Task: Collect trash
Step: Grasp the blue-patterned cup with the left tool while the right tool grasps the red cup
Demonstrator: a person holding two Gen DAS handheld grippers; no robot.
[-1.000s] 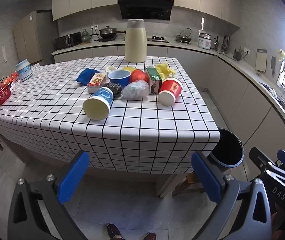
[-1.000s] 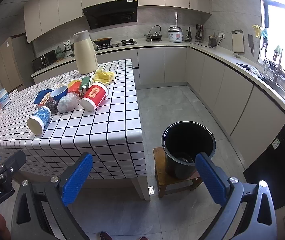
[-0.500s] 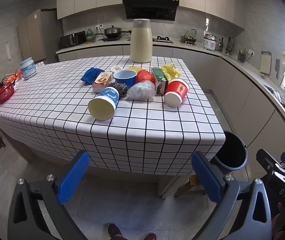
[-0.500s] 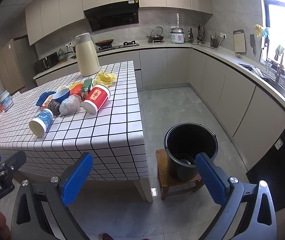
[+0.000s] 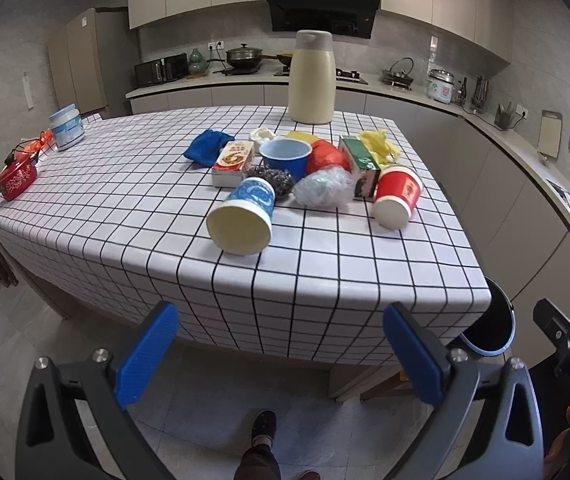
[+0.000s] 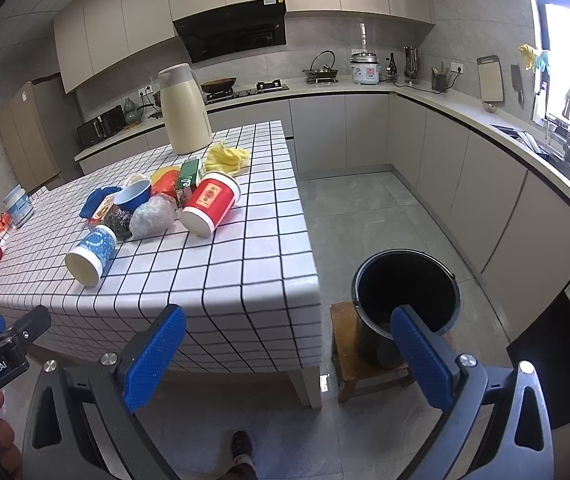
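A pile of trash lies on the checked table [image 5: 125, 216]: a tipped blue cup [image 5: 245, 216], a tipped red cup [image 5: 399, 196], a crumpled clear bag [image 5: 325, 190], a steel scrubber [image 5: 275, 180], a green carton [image 5: 359, 160], a small box [image 5: 233, 158], a blue bowl [image 5: 285, 156] and a blue cloth [image 5: 207, 146]. The black bin [image 6: 405, 300] stands on a stool right of the table. My left gripper [image 5: 279, 350] is open and empty, short of the table's front edge. My right gripper [image 6: 287, 354] is open and empty, between the table corner and the bin.
A tall cream jug [image 5: 311, 76] stands at the table's far end, yellow gloves [image 6: 229, 158] near it. A white jar [image 5: 67, 126] and a red pot [image 5: 17, 176] sit at the left edge. Kitchen counters [image 6: 505, 152] run along the back and right. Grey floor lies between.
Both grippers have moved forward toward the table, so the trash and bin appear nearer. Nothing on the table has moved; both grippers stay open.
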